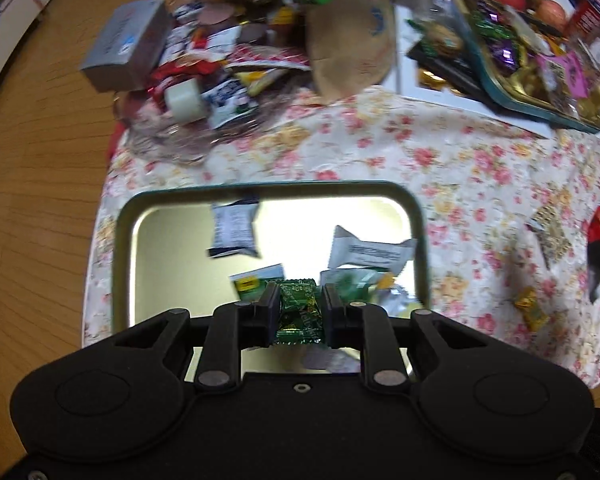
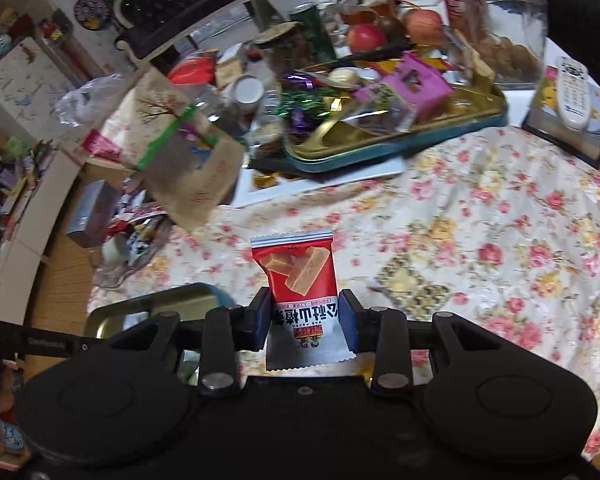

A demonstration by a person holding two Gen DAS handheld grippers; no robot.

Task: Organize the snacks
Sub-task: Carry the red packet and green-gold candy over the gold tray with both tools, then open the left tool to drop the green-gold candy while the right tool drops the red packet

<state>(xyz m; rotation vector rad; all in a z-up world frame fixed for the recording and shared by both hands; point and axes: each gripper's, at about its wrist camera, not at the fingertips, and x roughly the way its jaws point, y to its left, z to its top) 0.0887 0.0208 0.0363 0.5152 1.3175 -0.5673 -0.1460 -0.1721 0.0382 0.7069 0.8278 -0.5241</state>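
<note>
My left gripper [image 1: 299,307] is shut on a green candy wrapper [image 1: 299,314] and holds it over the near end of a shiny metal tin tray [image 1: 125,240]. Several snack packets lie in the tray, among them a white and blue packet [image 1: 235,230] and a white packet [image 1: 370,252]. My right gripper [image 2: 303,318] is shut on a red and white snack packet [image 2: 300,280] and holds it above the floral tablecloth [image 2: 480,232]. The tin tray [image 2: 156,306] shows at the lower left of the right wrist view.
A patterned packet [image 2: 410,284] lies on the cloth right of my right gripper. A gold and teal tray [image 2: 420,136] full of sweets, a paper bag [image 2: 180,152], a glass jar [image 2: 504,24] and a remote [image 2: 576,92] stand at the back. A yellow candy [image 1: 530,307] lies on the cloth.
</note>
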